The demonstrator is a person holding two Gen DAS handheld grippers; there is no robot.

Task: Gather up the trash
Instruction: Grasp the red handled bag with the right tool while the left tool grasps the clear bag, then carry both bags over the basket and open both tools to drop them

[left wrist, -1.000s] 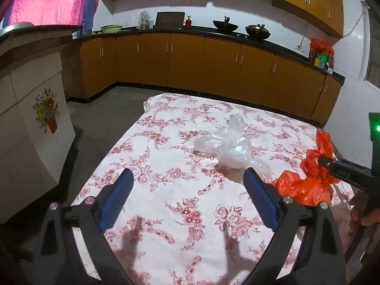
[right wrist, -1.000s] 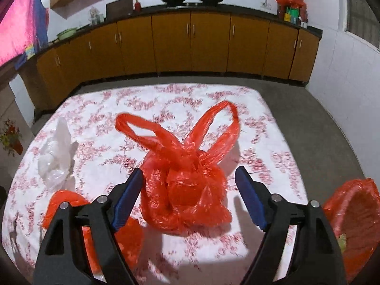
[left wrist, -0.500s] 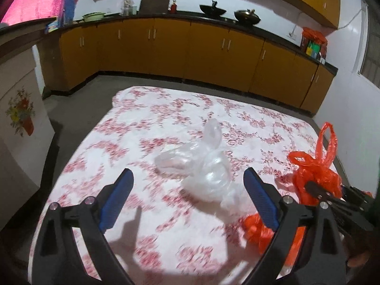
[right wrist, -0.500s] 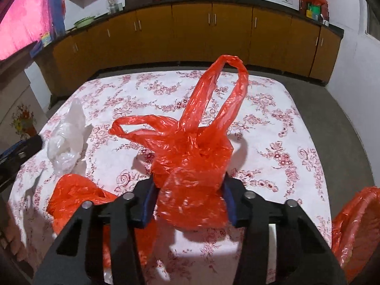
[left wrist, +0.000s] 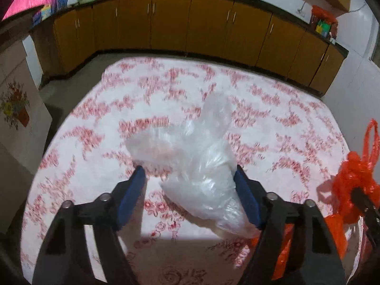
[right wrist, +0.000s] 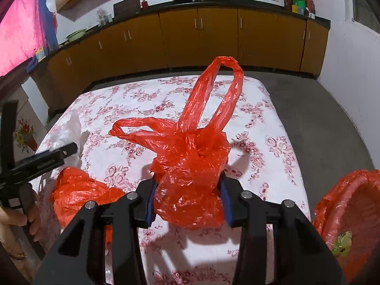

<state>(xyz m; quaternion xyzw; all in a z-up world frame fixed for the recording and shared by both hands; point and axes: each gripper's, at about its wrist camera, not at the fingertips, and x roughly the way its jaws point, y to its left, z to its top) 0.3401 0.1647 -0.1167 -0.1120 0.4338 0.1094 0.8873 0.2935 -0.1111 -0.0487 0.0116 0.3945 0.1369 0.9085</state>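
On floral cloth (right wrist: 273,128): right gripper (right wrist: 187,197) clamps red bag (right wrist: 190,166); left gripper (left wrist: 190,178) closing w/ clear bag (left wrist: 197,156) between (loose).

Table w/ white, red-floral cloth (right wrist: 273,128): clear crumpled plastic bag (left wrist: 201,156), knotted red plastic bag (right wrist: 190,166), second crumpled red bag (right wrist: 78,190), probably all resting directly.

Left gripper (left wrist: 188,175) angled down, fingers (left wrist: 133,190) closing — right gripper (right wrist: 187,197) fingers clamped tight.

My crinkled glossy red plastic bag (right wrist: 190,185) and filmy clear plastic bag (left wrist: 201,166) lie on matt floral-printed cloth (right wrist: 273,142).
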